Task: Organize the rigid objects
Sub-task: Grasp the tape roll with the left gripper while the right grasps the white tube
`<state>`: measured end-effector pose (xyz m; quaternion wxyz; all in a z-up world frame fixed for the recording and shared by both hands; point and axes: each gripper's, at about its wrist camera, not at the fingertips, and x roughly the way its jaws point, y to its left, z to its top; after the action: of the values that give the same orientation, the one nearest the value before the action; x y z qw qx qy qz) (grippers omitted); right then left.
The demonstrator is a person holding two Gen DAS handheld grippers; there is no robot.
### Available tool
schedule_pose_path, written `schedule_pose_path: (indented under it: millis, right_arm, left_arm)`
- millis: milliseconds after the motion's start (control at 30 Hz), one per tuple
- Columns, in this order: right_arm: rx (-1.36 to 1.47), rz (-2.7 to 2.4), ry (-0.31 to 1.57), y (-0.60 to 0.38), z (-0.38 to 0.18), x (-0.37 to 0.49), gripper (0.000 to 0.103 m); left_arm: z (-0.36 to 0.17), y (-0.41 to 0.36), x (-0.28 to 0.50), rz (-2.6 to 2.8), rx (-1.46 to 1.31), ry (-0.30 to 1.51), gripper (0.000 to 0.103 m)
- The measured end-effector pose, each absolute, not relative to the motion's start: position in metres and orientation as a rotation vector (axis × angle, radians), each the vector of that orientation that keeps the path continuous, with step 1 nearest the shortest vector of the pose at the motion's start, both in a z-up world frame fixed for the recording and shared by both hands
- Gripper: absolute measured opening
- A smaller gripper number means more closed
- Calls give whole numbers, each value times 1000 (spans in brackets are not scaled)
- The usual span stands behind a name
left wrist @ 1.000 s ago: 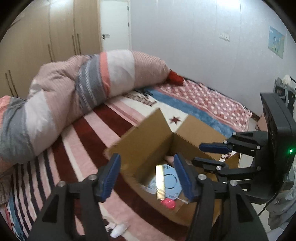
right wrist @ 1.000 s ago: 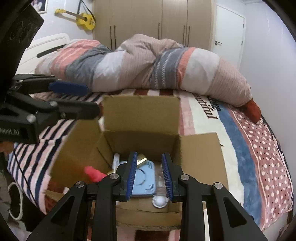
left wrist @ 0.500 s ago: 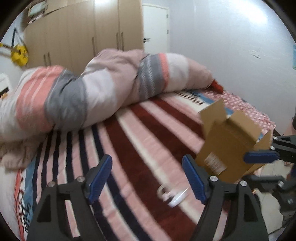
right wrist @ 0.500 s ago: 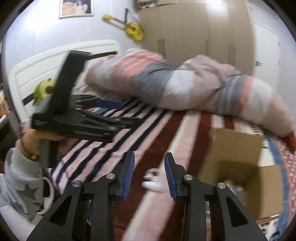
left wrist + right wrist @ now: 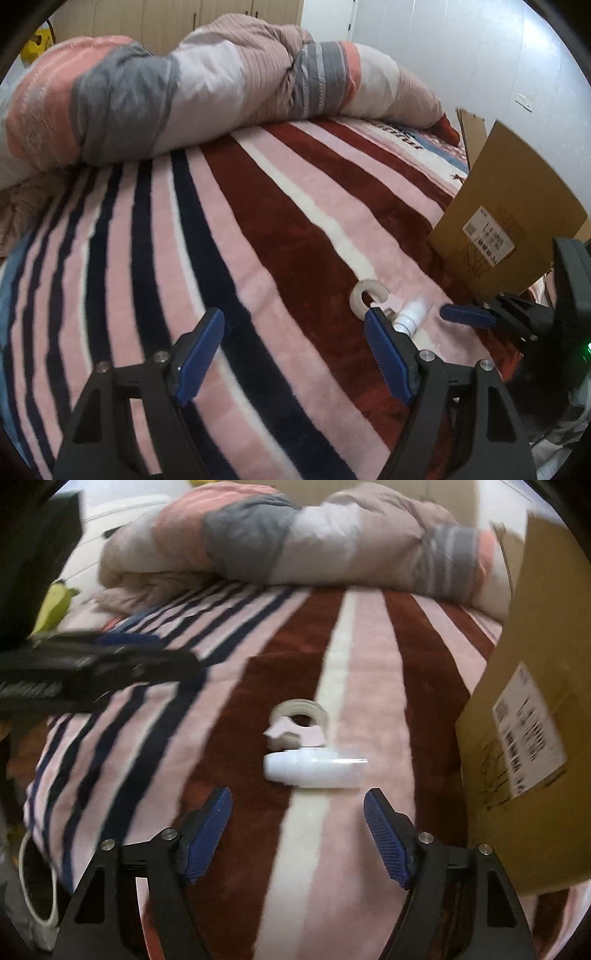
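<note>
The right gripper (image 5: 297, 830) points down at the bed with its jaws opening, nothing between the blue pads (image 5: 384, 834), which touch nothing. Just beyond its fingertips a white bottle (image 5: 314, 770) lies on its side across the stripes of the blanket (image 5: 236, 709), and right behind the bottle, touching or nearly touching it, sits a roll of tape (image 5: 299, 723) with a torn end sticking out. The left gripper (image 5: 295, 354) also hangs over the blanket with its jaws spread wide and empty; in its view the tape roll and the bottle lie just past its right finger, partly hidden behind it, and the right gripper's blue pad reaches in from the right edge. To the right of both items stands a cardboard box (image 5: 532, 716), its flap up and a printed label on the side facing the grippers. Farther back a bundled duvet (image 5: 207, 85) in pink, grey and white lies across the bed, with wooden wardrobe doors (image 5: 177, 14) behind it
</note>
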<state>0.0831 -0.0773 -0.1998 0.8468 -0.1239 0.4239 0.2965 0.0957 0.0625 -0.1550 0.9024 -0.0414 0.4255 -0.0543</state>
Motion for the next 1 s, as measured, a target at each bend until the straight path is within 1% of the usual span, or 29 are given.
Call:
schedule_pose_path:
  millis: [67,167,200,233,467,533,600,633,700,767,1000]
  right_arm:
    - [-241,613,881,-78,-205,90,74]
    - [-264,618,845,-75,-207,92,73]
    - [-271,624,835,-75,-208,91,70]
    - [-270,632,832,-75,-208,92,57]
    - [-257,640,851,-89,-203,85,57]
    - [-271,657,857,-94,-202,80,57]
    - [-279,665,857,-99,-202,78,57]
    - [-281,663,857,-101,-202,78,57]
    - [-278,659,860,-104,-203,79,57]
    - [-268,660,866,-107,-204,81,57]
    - [-260,685,859,-105,-196,81,57]
  left_arm:
    - [-161,59,99,-130,-83,887,76]
    - [-167,51,105,-151,-78,892,76]
    - [-168,50,107,-159,-79,892,76]
    - [-169,48,109,-168,-82,892,76]
    - [-180,32,124,-250,-117,923,75]
    - [-182,25,127,-286,-128,931,72]
    - [-188,18,133,-320,-147,948,62]
    - [-191,14,137,-329,-152,961,59]
    - [-198,6,141,-335,-141,977,48]
    - [-203,-1,143,-304,-102,979,42]
    - [-189,6,134,-252,-88,956,41]
